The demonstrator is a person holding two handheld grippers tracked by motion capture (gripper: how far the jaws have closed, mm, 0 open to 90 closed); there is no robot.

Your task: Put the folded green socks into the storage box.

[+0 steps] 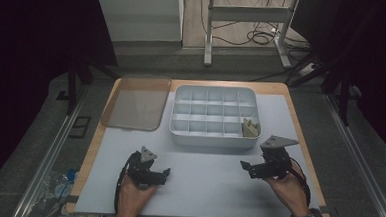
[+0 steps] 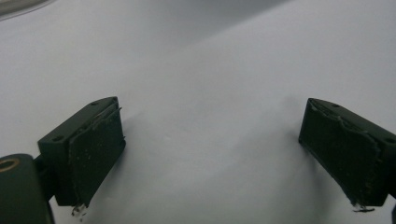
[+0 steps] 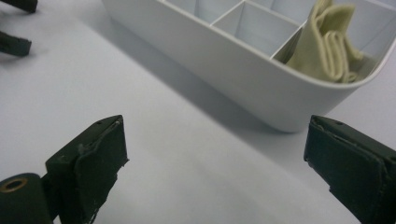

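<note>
In the near right corner compartment of the white divided box [image 1: 214,115], a folded yellowish cloth [image 1: 250,128] is sitting upright against the walls. The right tool [image 1: 247,169] is hovering just in front of that corner, its jaws gaping wide with nothing between them. The left tool [image 1: 166,173] is resting low over the bare bench [image 1: 202,189], well apart from the box, jaws likewise spread and empty. A clear lid [image 1: 137,101] is lying left of the box.
</note>
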